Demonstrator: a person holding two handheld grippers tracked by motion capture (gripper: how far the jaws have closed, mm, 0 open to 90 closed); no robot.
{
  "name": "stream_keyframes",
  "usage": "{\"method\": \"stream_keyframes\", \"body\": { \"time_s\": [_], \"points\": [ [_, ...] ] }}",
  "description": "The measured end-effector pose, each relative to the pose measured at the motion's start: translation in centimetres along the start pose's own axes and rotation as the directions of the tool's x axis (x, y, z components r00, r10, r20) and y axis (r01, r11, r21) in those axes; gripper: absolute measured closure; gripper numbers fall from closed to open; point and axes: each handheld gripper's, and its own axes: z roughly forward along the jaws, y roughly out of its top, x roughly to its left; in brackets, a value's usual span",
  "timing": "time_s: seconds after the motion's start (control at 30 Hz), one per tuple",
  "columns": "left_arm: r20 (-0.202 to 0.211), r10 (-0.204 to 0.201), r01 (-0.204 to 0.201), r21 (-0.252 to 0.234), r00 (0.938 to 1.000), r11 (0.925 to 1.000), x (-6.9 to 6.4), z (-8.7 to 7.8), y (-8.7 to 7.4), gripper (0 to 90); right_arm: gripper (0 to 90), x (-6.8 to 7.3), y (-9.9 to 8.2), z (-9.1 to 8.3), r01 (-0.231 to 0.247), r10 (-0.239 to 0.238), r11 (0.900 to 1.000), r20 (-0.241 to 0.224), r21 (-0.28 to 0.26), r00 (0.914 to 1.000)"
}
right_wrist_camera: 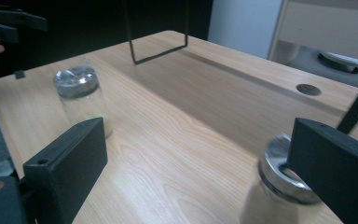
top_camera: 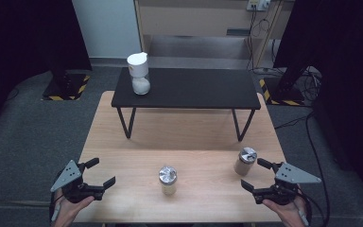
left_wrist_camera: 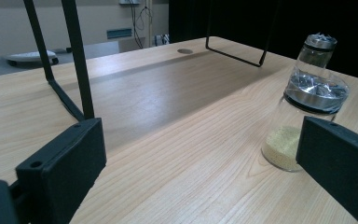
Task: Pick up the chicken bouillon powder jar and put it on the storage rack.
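Wooden counter [top_camera: 123,142] holds two glass jars near its front edge, each hand-held gripper (left [top_camera: 100,173], right [top_camera: 256,174]) spread and empty, the right one just beside the jar [top_camera: 245,161] at the front right corner, likely poised to grasp it.

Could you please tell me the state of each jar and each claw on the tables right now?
Middle jar: upright on the wooden table, metal lid on, yellowish grains at the bottom, untouched.
Right jar: upright, lid on, close beside the right claw but not gripped.
White-topped jar: upright on the black shelf, white contents in its lower part.
Left claw: open, holding nothing.
Right claw: open, holding nothing.
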Motion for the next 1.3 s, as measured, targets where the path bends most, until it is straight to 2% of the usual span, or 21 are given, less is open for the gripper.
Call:
{"method": "stream_keyframes", "body": {
  "time_s": [0.43, 0.77, 1.3],
  "points": [
    [0.001, 0.001, -0.001, 0.000, 1.0000, 1.0000, 0.0, 0.0, 0.0, 0.3, 5.5, -0.1, 1.9, 2.6, 0.049, -0.048, 0.9988, -0.094, 0.004, 0.9944],
    [0.002, 0.006, -0.006, 0.003, 1.0000, 1.0000, 0.0, 0.0, 0.1, 0.3, 5.4, 0.3, 3.4, 5.7, 0.095, -0.092, 0.9954, -0.183, 0.007, 0.9787],
    [0.004, 0.010, -0.011, 0.005, 0.9999, 0.9999, 0.0, 0.0, 0.1, 0.3, 5.2, 0.9, 4.2, 9.5, 0.118, -0.114, 0.9930, -0.284, -0.003, 0.9520]
  ]
}}
